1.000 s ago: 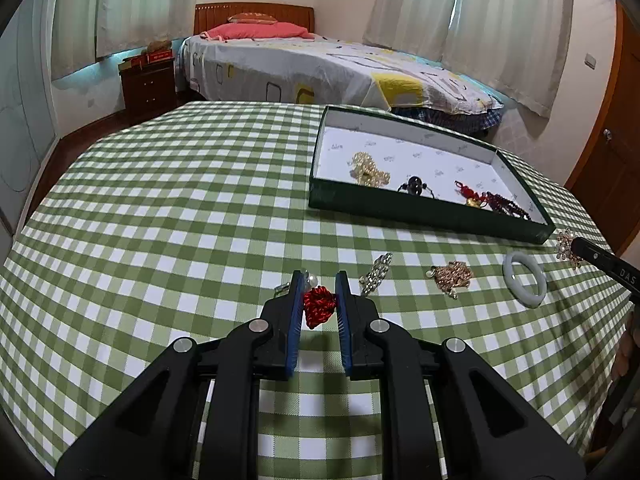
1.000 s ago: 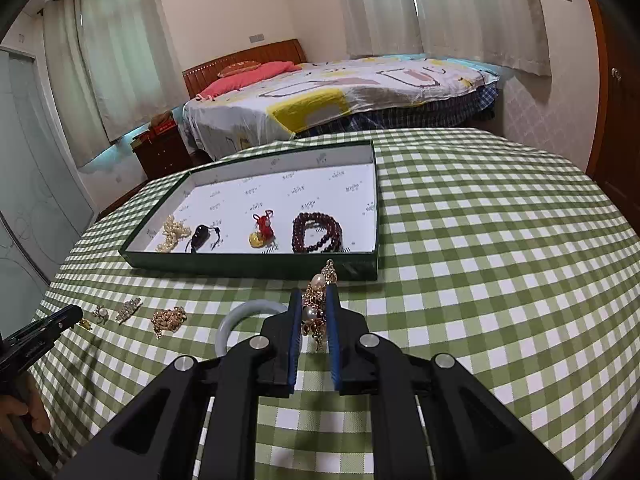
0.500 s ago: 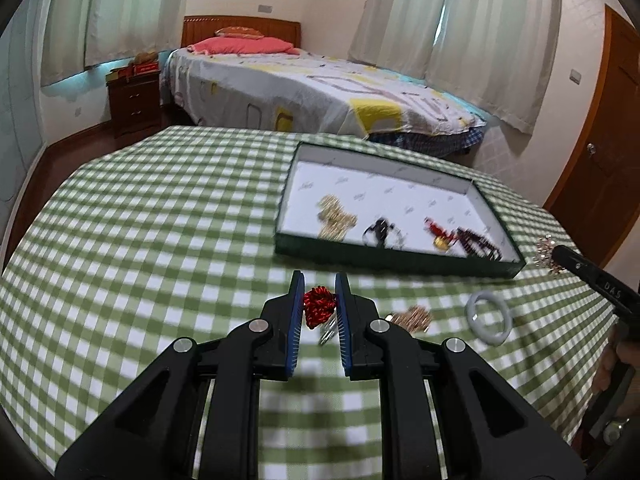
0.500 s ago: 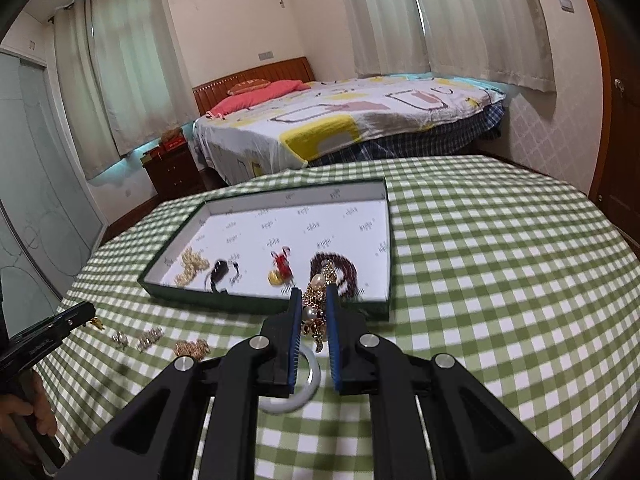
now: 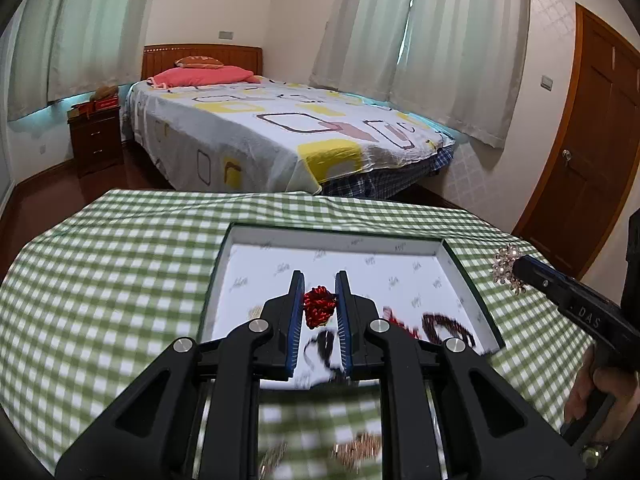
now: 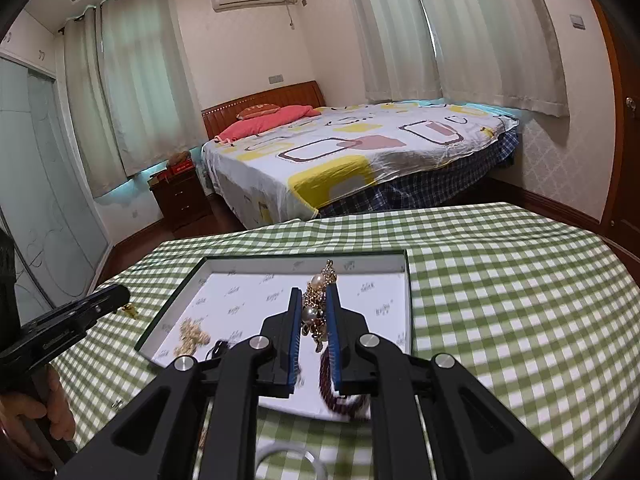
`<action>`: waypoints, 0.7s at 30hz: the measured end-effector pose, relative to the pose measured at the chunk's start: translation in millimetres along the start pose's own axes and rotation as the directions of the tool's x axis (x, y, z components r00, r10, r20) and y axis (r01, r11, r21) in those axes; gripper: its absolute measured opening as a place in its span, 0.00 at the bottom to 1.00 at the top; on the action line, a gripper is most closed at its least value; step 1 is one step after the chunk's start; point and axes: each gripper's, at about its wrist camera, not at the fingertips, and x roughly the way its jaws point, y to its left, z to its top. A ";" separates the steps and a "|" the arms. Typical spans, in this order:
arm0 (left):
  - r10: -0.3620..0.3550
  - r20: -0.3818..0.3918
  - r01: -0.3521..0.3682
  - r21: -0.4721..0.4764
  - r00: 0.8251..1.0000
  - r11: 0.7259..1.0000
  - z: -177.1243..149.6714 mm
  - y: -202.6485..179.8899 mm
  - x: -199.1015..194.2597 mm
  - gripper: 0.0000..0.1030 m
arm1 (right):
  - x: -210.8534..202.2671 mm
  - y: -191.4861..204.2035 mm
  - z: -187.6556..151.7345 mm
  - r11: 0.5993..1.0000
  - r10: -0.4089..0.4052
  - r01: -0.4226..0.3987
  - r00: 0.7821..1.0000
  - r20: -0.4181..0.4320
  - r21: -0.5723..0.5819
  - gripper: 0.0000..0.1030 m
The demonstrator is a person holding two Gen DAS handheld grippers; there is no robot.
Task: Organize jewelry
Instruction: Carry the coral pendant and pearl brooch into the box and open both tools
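A knotted red ornament (image 5: 319, 306) sits clamped in the left gripper (image 5: 320, 284), held tilted down over the green-walled tray (image 5: 469, 280). The right gripper (image 6: 313, 294) pinches a gold brooch with pearls (image 6: 316, 300) above the same tray, just ahead of dark beads (image 6: 340, 396). "DAS" shows on the right gripper's side.

Black hand-held gripper (image 5: 319, 286), blue pads (image 5: 296, 312), silver screws.

On the counter (image 5: 120, 272) we see a tray (image 5: 472, 280) with a bracelet (image 5: 444, 326) and a brooch (image 6: 194, 334) in it. Our left claw (image 5: 319, 292) pinches a knot ornament (image 5: 319, 306) above the tray; our right claw (image 6: 313, 304) pinches a pearl brooch (image 6: 318, 288) there too. A bed (image 5: 280, 132) stands behind the counter.
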 end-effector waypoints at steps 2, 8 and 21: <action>0.000 -0.013 0.000 0.006 1.000 1.000 5.5 -3.3 17.9 0.15 | 9.2 -3.4 2.1 1.000 -0.001 0.001 1.000 -0.005 0.001 0.12; 0.032 -0.089 -0.032 0.008 0.996 0.999 11.1 1.4 72.0 0.15 | 47.5 -17.2 2.3 1.000 -0.015 0.015 0.998 -0.057 -0.003 0.12; 0.112 -0.275 -0.125 -0.030 0.955 0.992 9.3 32.5 148.3 0.15 | 107.0 -49.5 -13.8 0.998 -0.022 0.036 0.977 -0.214 0.060 0.12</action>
